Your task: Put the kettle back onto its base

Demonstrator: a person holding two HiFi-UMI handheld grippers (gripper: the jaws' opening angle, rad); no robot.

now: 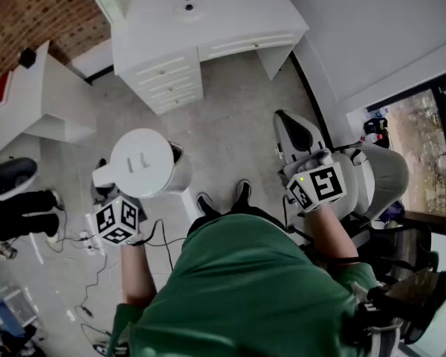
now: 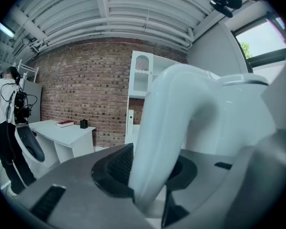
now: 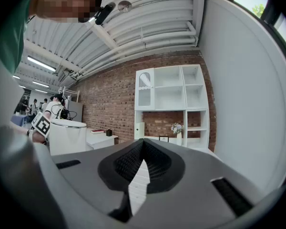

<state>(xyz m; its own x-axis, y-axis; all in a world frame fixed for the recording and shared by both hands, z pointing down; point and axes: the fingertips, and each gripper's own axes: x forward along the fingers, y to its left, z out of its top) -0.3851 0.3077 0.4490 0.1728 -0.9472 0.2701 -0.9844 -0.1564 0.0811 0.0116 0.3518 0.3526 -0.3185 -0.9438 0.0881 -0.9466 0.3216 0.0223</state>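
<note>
Gripping the kettle (image 1: 143, 162) by its handle (image 2: 164, 128), we are holding it in the air over the grey floor (image 1: 230, 125), in front of the white desk (image 1: 208, 28) with drawers and just to the left of our black shoes (image 1: 223, 198). It is showing us a smooth, glossy white body, round from above, with a flat round lid and a thick handle curving like an arch.

Our left gripper (image 2: 150, 185) is pinching that handle: the two grey jaws are standing partly spread, and their black ribbed pads (image 2: 117, 168) are pressing on the lower part of the handle from either side.

Our right gripper (image 3: 143, 144) is hanging in the air, well apart from the kettle. Its jaws are pressing together at the tips with nothing between them, and they are pointing toward a white shelf unit (image 3: 174, 99) against a rough red brick wall (image 3: 109, 109).
</note>
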